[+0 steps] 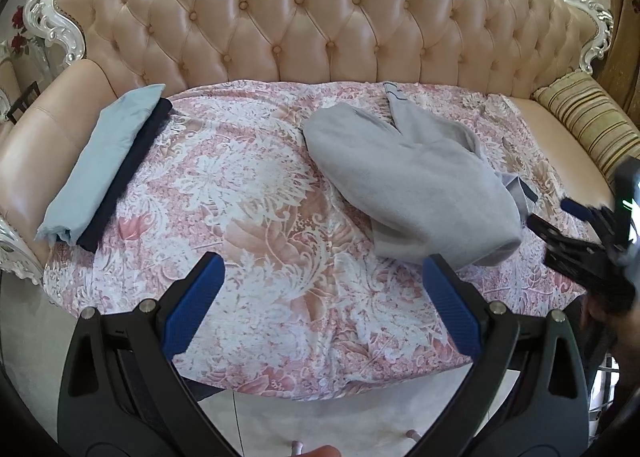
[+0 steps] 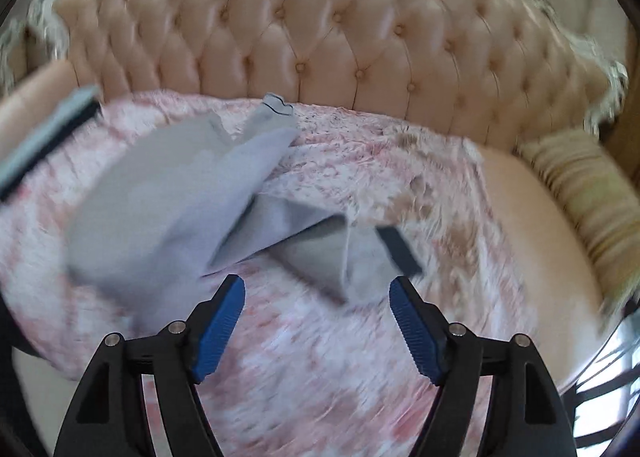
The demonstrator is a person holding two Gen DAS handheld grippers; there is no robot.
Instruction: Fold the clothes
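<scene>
A grey garment (image 1: 412, 185) lies crumpled and partly folded on the right half of the pink floral cover (image 1: 260, 217). My left gripper (image 1: 323, 259) hangs open over the cover's front, with nothing between its fingers and the grey garment's near end beside its right fingertip. At the right edge of the left wrist view, my right gripper (image 1: 560, 217) is next to the garment's right side. The right wrist view is blurred: my right gripper (image 2: 317, 280) stands open, and a loose flap of the grey garment (image 2: 168, 209) with a dark band lies just ahead of its fingertips.
A folded light blue garment (image 1: 100, 161) and a folded dark navy one (image 1: 128, 173) lie side by side on the sofa's left. The tufted sofa back (image 1: 320, 17) rises behind. A striped cushion (image 1: 592, 129) sits at the right end. Floor shows below the seat's front edge.
</scene>
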